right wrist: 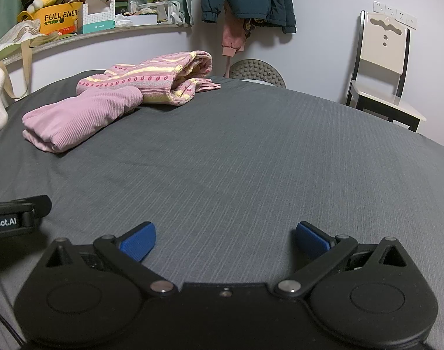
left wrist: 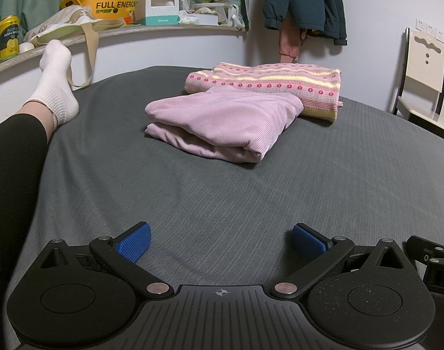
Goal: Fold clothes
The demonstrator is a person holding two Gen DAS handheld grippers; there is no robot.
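Observation:
A folded lilac ribbed garment [left wrist: 222, 122] [right wrist: 79, 118] lies on the grey bed sheet [left wrist: 222, 198] [right wrist: 251, 151]. Behind it, partly under its far edge, rests a folded pink patterned knit sweater [left wrist: 268, 83] [right wrist: 152, 78]. My left gripper [left wrist: 221, 243] hovers low over the sheet well short of the clothes, open, nothing between its blue pads. My right gripper [right wrist: 225, 240] is also open and empty, over bare sheet to the right of the clothes. The left gripper's body [right wrist: 15, 215] shows at the right wrist view's left edge.
A person's leg in black with a white sock [left wrist: 57, 87] lies along the bed's left side. A cluttered shelf [left wrist: 120, 14] runs behind the bed. Jackets [left wrist: 306, 3] hang on the wall. A chair [right wrist: 382, 70] stands at the bed's right.

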